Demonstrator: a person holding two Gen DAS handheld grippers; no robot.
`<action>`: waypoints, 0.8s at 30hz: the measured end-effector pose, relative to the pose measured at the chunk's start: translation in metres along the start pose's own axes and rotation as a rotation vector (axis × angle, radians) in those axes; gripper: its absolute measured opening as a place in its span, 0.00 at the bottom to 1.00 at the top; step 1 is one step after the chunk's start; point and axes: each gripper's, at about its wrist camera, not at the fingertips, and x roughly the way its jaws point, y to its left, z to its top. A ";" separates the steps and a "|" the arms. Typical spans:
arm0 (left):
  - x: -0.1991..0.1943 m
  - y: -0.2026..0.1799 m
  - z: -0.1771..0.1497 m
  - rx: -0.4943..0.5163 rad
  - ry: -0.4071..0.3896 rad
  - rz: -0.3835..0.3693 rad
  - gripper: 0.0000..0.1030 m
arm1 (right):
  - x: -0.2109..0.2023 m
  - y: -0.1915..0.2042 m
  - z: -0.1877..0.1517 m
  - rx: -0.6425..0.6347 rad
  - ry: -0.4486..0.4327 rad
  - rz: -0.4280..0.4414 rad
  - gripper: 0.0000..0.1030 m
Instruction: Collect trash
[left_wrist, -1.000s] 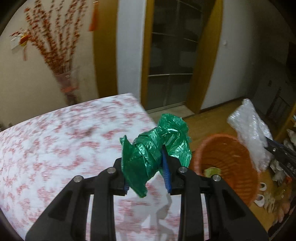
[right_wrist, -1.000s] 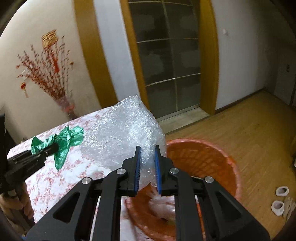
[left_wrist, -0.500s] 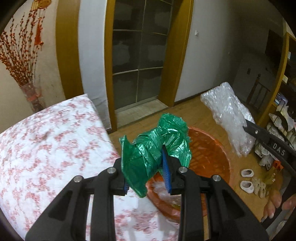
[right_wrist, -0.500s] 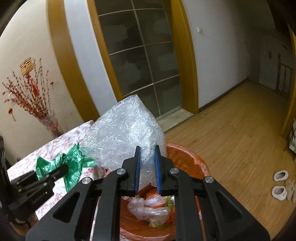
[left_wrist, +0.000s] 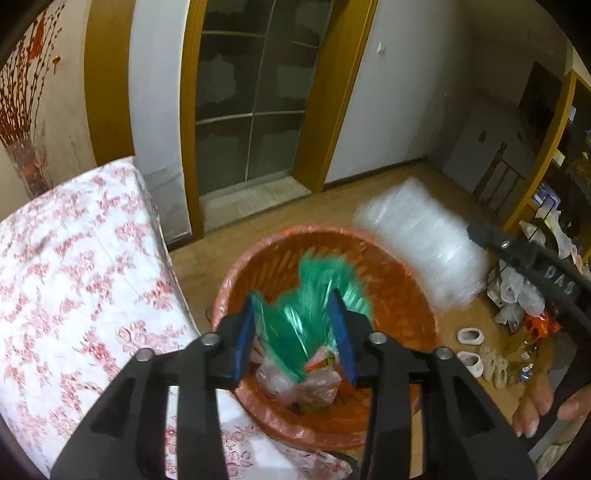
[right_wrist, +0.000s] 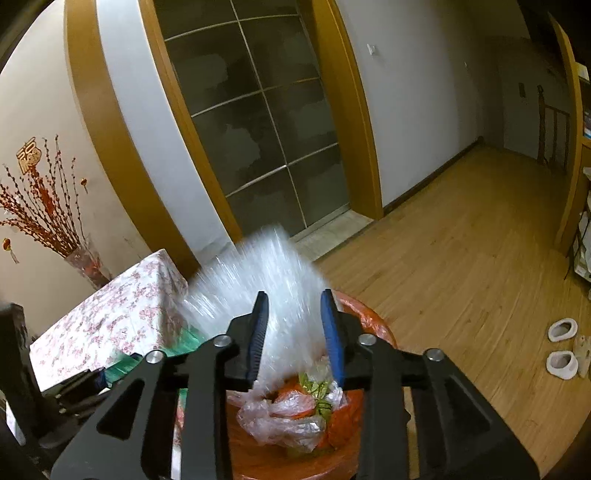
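The left claw (left_wrist: 295, 328) was opening, its pads off the blurred green plastic bag (left_wrist: 314, 295) between them, above the orange bin (left_wrist: 406, 295). The right claw (right_wrist: 295, 328) was opening too, released, blurred bubble wrap (right_wrist: 258, 273) between its fingers over the same bin.

The left wrist view looks steeply down along its fingers into the orange bin (left_wrist: 402, 295), close above it, table (left_wrist: 74, 266) at left; the right wrist view faces the same bin (right_wrist: 373, 325) from the right; both share the glass door (left_wrist: 251, 92) beyond.
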 end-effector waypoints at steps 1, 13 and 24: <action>0.004 0.003 -0.003 -0.004 0.010 0.005 0.42 | 0.000 -0.003 0.000 0.005 0.001 -0.002 0.37; -0.048 0.040 -0.031 0.004 -0.101 0.158 0.74 | -0.051 0.009 -0.017 -0.102 -0.148 -0.090 0.93; -0.154 0.067 -0.103 -0.014 -0.327 0.446 0.96 | -0.103 0.060 -0.080 -0.219 -0.208 -0.144 0.98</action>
